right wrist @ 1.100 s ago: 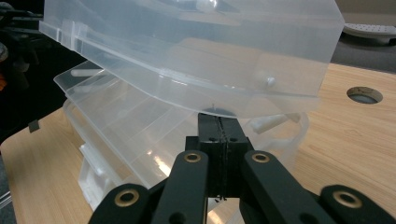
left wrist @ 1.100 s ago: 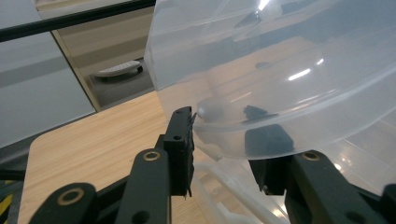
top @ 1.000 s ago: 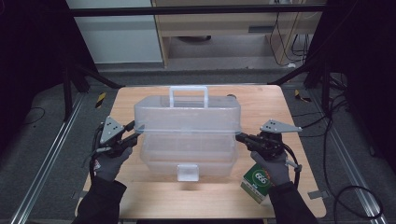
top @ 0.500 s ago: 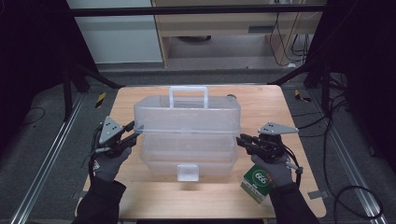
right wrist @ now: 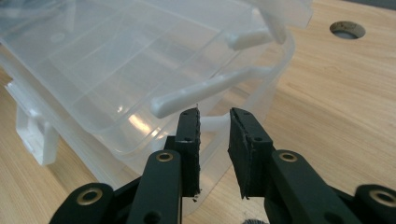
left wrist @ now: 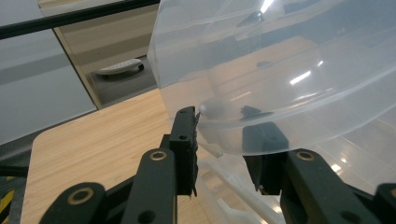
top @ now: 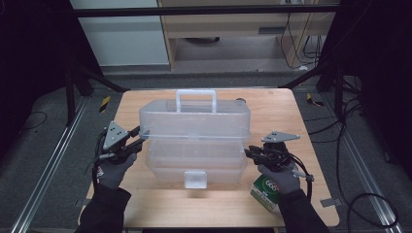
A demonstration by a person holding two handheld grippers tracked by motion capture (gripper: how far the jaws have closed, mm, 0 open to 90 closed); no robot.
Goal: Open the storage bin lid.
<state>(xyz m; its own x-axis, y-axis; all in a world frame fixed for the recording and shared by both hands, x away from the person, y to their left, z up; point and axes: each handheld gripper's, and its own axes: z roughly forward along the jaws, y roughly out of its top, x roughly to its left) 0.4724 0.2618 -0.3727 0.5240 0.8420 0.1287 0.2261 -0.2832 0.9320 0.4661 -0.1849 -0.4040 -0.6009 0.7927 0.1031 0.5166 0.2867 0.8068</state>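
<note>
The clear box (top: 194, 141) sits mid-worktop (top: 291, 116); the left tool (left wrist: 224, 149) pinches its top tray's edge; the right tool (right wrist: 214, 135) has just been opening, spread around a white link arm (right wrist: 205, 91), not pressing it.

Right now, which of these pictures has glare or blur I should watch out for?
High view: dim, dark surroundings, evenly lit table, slightly soft. Left gripper view: bright streaks of glare on the clear plastic box, whose curved wall blurs what lies behind. Right gripper view: a small highlight on the box; jaws sharp.
</note>
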